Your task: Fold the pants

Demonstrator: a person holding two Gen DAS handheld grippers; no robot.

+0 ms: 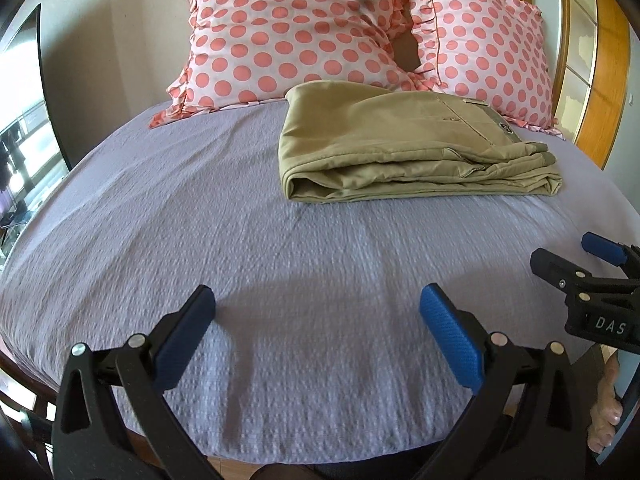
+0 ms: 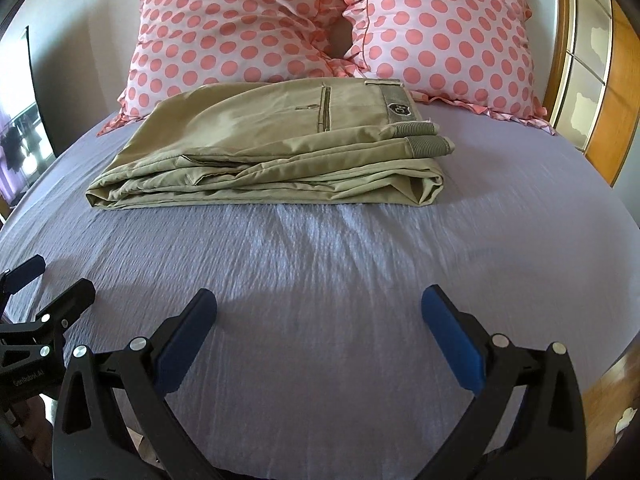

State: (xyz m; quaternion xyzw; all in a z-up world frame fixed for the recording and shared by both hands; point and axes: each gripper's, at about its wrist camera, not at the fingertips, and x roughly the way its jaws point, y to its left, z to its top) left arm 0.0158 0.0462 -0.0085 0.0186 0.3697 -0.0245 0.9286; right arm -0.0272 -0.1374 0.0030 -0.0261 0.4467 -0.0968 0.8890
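Observation:
Khaki pants [image 1: 400,144] lie folded in a flat stack on the lilac bed sheet [image 1: 240,240], close to the pillows. They also show in the right wrist view [image 2: 272,152], waistband and pocket on top. My left gripper [image 1: 318,300] is open and empty, held low over the sheet well short of the pants. My right gripper [image 2: 320,300] is open and empty too, over the near sheet [image 2: 320,264]. The right gripper also shows at the right edge of the left wrist view [image 1: 568,256]. The left gripper shows at the left edge of the right wrist view [image 2: 52,276].
Two pink polka-dot pillows [image 1: 292,28] [image 2: 444,36] lean against the wall behind the pants. A wooden headboard or frame [image 2: 600,80] runs along the right. A dark screen or mirror [image 1: 28,92] stands at the left.

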